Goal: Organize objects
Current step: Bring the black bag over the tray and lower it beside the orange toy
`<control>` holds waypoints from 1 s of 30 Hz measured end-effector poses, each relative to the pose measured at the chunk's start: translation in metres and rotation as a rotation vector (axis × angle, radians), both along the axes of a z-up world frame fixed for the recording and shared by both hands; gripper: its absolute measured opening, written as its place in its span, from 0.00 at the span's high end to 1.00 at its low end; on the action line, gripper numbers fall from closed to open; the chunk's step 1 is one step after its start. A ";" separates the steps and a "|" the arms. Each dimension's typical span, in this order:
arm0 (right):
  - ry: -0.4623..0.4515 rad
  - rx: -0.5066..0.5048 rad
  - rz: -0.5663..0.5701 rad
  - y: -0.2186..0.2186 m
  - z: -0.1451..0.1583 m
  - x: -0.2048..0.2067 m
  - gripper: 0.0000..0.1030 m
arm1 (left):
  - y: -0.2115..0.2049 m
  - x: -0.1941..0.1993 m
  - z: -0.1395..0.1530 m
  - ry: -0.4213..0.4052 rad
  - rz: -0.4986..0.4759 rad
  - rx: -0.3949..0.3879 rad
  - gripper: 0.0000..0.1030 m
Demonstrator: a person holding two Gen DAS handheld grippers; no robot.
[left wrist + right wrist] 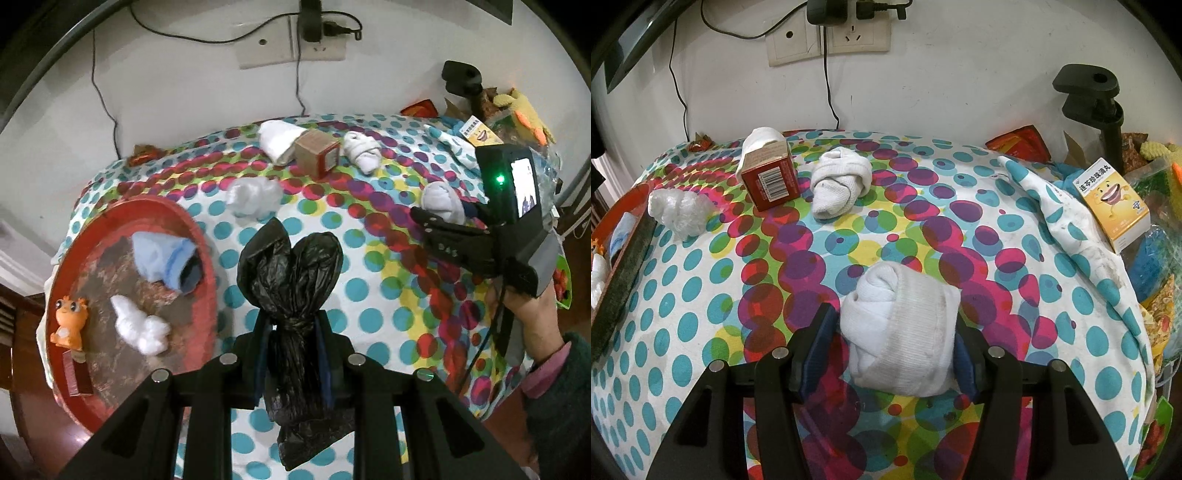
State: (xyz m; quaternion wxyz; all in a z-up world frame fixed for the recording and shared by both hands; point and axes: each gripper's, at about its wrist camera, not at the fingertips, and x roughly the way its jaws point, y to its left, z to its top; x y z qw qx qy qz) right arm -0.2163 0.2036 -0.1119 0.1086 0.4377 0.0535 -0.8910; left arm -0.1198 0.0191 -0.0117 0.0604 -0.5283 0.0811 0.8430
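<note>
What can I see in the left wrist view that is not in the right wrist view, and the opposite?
Only the left wrist view shows the black plastic bag gripped in the left tongs, plus the whole red tray with the orange toy. Only the right wrist view shows the right tongs closed around the white sock bundle from close up. Both show the brown box and the dotted tablecloth.
</note>
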 end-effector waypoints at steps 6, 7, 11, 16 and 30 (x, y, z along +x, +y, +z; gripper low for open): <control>0.000 0.000 0.000 -0.001 0.000 0.000 0.45 | -0.025 0.005 0.004 -0.005 0.036 0.001 0.78; 0.000 0.000 0.000 -0.001 0.000 0.000 0.45 | -0.033 0.006 0.006 0.001 0.044 0.001 0.78; -0.001 0.002 -0.003 -0.002 0.001 0.000 0.45 | -0.059 0.006 0.014 0.011 0.089 0.003 0.78; -0.001 0.003 -0.003 -0.002 0.001 0.001 0.45 | -0.104 0.007 0.017 0.002 0.172 0.044 0.78; -0.001 0.004 -0.003 -0.002 0.000 0.001 0.45 | -0.202 0.007 -0.008 -0.050 0.353 0.021 0.78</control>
